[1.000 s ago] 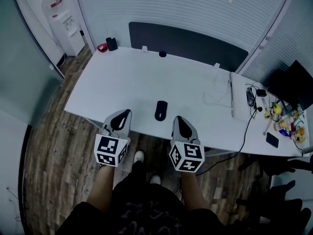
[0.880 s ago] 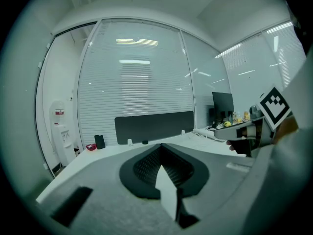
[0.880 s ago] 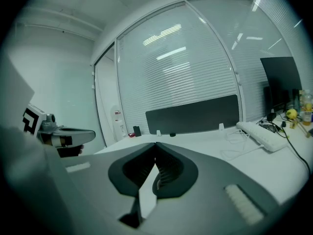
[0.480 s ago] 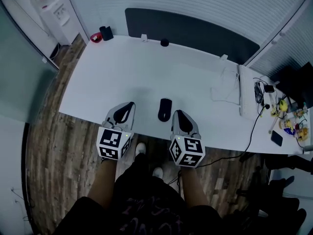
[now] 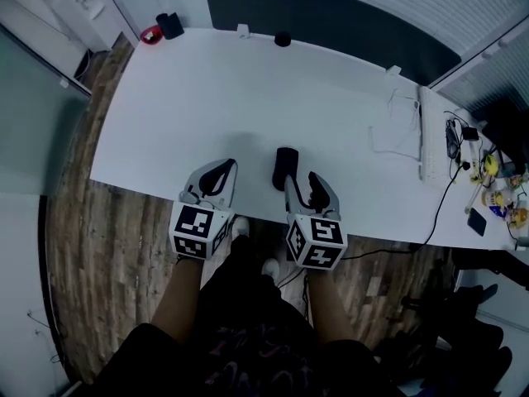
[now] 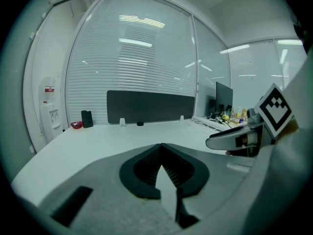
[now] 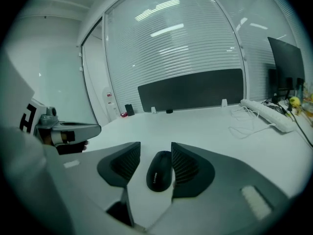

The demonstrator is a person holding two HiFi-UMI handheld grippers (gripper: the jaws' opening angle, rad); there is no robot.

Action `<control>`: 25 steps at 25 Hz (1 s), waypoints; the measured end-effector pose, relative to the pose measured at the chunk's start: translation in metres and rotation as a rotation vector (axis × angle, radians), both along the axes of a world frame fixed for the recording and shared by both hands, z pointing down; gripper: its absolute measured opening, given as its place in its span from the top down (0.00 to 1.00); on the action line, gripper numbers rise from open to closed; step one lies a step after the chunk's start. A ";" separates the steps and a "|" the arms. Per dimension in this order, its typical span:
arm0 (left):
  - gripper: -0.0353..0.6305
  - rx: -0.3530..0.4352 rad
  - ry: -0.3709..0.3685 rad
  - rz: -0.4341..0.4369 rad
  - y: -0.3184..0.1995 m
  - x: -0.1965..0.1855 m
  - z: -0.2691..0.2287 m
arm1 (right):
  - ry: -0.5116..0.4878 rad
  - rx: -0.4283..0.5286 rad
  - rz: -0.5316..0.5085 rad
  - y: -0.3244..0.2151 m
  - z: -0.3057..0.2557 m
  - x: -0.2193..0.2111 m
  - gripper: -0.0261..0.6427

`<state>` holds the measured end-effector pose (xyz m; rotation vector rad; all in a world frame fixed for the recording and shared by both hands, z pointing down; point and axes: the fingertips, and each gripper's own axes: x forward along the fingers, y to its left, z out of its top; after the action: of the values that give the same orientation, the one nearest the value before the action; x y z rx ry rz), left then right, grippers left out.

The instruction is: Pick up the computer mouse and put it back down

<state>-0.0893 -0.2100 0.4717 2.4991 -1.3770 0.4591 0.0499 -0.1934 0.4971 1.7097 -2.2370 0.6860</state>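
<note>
**Desk:** Where is the computer mouse?

**Photographer:** The black computer mouse lies flat on the white counter, close to the near edge, in front of the person holding the tools.

**Desk:** And the right gripper?

**Photographer:** The right gripper is low over the counter with its fingers spread wide on either side of the mouse. The mouse sits in the gap, nearer the right-hand finger. Whether that finger touches it cannot be told. Nothing is clamped.

**Desk:** The left gripper?

**Photographer:** It is just to the left of the mouse, over the counter's near edge. The left gripper has its fingers brought together at the tips, with nothing between them.

**Desk:** What surrounds them?

**Photographer:** A dark partition screen runs along the counter's far edge, with a small black object just before it. At the far left corner stand a black container and something red. A white power strip and loose cables lie toward the right end, well apart from the mouse. A monitor stands beyond them. Wooden floor shows below the counter.
</note>
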 end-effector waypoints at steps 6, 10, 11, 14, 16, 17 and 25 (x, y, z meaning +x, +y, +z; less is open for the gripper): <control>0.95 -0.049 0.004 0.021 -0.009 0.001 0.027 | 0.018 -0.071 0.007 -0.010 0.033 -0.007 0.54; 0.95 -0.076 0.004 0.029 -0.016 -0.001 0.042 | 0.031 -0.113 0.011 -0.018 0.054 -0.011 0.49; 0.95 -0.082 0.004 0.031 -0.018 -0.001 0.045 | 0.033 -0.124 0.011 -0.019 0.059 -0.012 0.47; 0.95 -0.102 -0.006 0.043 -0.021 -0.001 0.056 | 0.038 -0.155 0.014 -0.024 0.073 -0.015 0.44; 0.95 -0.107 -0.008 0.048 -0.024 -0.001 0.061 | 0.044 -0.169 0.018 -0.028 0.081 -0.016 0.43; 0.95 -0.109 -0.006 0.050 -0.026 -0.001 0.064 | 0.046 -0.175 0.018 -0.030 0.084 -0.016 0.43; 0.95 -0.153 0.011 0.053 -0.033 0.000 0.083 | 0.075 -0.228 0.007 -0.040 0.106 -0.022 0.42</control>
<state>-0.0892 -0.2434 0.5544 2.4150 -1.2253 0.5389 0.0281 -0.2332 0.6030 1.6062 -2.0168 0.8285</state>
